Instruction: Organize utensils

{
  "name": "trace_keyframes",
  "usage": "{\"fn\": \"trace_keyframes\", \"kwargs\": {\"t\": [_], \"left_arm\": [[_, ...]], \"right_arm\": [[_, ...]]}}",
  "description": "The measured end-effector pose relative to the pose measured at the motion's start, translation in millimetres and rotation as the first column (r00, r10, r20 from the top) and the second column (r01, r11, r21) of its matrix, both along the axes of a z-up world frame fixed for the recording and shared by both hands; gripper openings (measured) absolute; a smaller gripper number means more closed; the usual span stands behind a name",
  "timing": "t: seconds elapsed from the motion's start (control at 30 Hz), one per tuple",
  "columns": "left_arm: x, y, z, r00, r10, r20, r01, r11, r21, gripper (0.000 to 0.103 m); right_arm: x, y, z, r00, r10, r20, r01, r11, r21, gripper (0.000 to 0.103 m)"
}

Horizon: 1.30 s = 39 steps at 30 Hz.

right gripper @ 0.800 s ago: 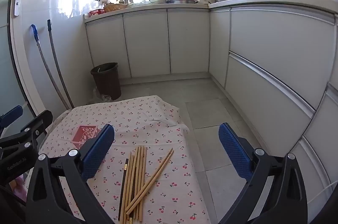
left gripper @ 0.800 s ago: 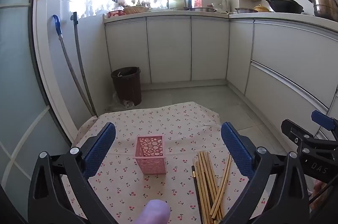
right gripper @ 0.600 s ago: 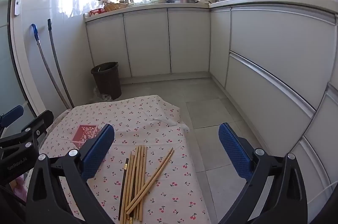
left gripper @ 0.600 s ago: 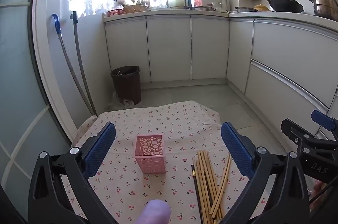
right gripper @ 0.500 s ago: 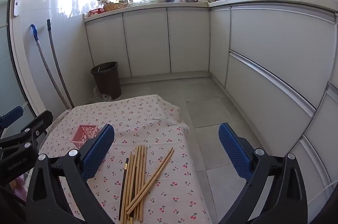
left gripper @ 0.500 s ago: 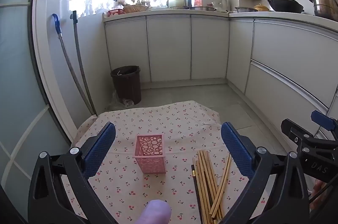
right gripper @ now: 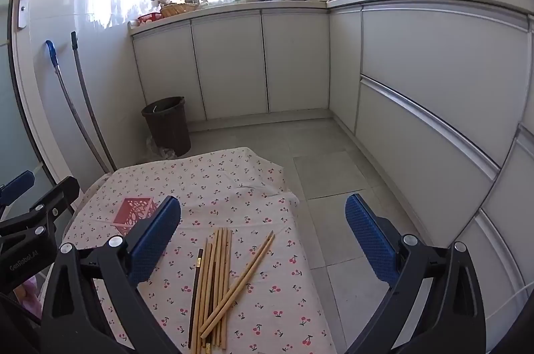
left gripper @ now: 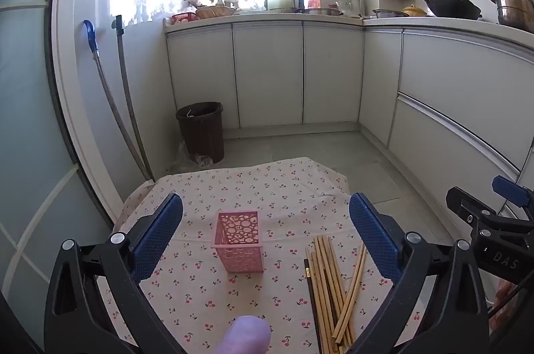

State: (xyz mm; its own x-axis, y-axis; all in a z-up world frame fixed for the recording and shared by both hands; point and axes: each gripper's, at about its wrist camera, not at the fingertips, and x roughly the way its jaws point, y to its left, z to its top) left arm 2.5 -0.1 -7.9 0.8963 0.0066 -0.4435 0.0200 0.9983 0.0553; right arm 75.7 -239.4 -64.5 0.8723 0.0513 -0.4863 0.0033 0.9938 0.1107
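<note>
Both grippers stand with their blue-padded jaws spread wide and nothing between them: the left gripper (left gripper: 266, 232) hangs over the near part of the cherry-print cloth (left gripper: 253, 184), and the right gripper (right gripper: 263, 234) hangs above the cloth's right edge and the floor tiles beside it. Neither touches anything on the cloth.

Nearest, under and between the two tools, lies the loose bundle of wooden chopsticks (right gripper: 217, 280), flat on the cloth; most run side by side, one dark stick (right gripper: 194, 290) lies on their left flank, and a pair crosses them at a slant. Just beyond and to the left stands the pink perforated holder (left gripper: 239, 242), upright and, as far as its open top shows, empty. It sits near the sticks but apart from them.

Farther off are a brown waste bin (left gripper: 202, 130) against the white cabinets (left gripper: 267, 73), then a counter under a bright window.

By my reading, the sorting has not begun: every stick seen is on the cloth, none is in the holder, and no grasp is made. What remains is the whole job of picking the sticks up and standing them in the holder.
</note>
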Motion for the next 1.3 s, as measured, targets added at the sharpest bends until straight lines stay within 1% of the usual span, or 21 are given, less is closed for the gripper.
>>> {"fn": "trace_keyframes", "kwargs": {"t": [0.7, 1.3], "left_arm": [[0.7, 1.7, 2.4, 1.000, 0.000, -0.010, -0.001, 1.000, -0.008, 0.096], [2.1, -0.4, -0.3, 1.000, -0.006, -0.025, 0.007, 1.000, 0.002, 0.096]], "right_arm": [[1.7, 3.3, 0.5, 1.000, 0.007, -0.009, -0.007, 1.000, -0.006, 0.096], [1.2, 3.7, -2.9, 1.000, 0.009, -0.013, -0.008, 1.000, 0.001, 0.096]]}}
